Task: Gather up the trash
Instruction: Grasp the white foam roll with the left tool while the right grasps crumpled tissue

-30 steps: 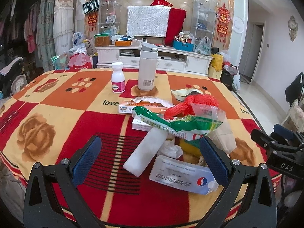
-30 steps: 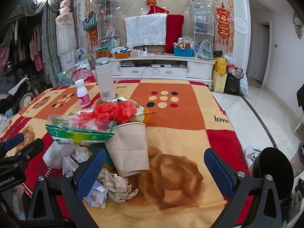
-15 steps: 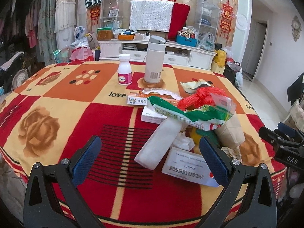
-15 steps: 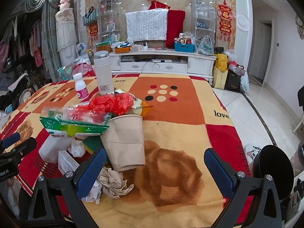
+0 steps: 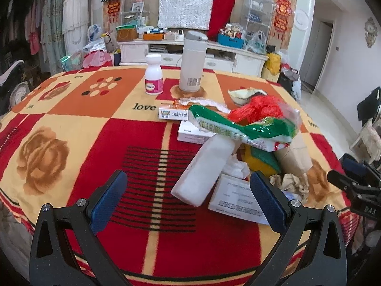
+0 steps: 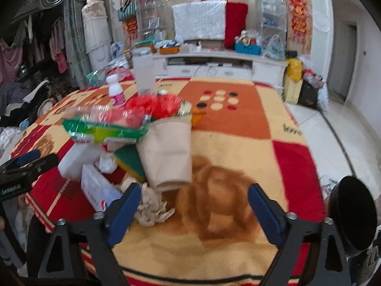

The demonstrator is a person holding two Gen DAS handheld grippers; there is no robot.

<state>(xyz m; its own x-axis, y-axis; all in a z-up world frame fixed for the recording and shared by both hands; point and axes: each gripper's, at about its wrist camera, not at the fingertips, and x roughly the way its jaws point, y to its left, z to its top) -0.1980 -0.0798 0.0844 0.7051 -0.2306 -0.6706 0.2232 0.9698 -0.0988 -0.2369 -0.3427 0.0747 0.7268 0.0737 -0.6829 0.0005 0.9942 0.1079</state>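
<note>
Crumpled brown paper [image 6: 152, 208] lies on the table [image 6: 238, 124] just beside your right gripper [image 6: 193, 211] — jaws wide, just been narrowing, nothing gripped — so you may nudge the paper cup [image 6: 170, 152].

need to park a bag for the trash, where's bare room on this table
Bare blanket lies left of the trash pile, in front of the pill bottle. In the right wrist view the stretch right of the paper cup is free too. Crowded: around the pile itself.
</note>
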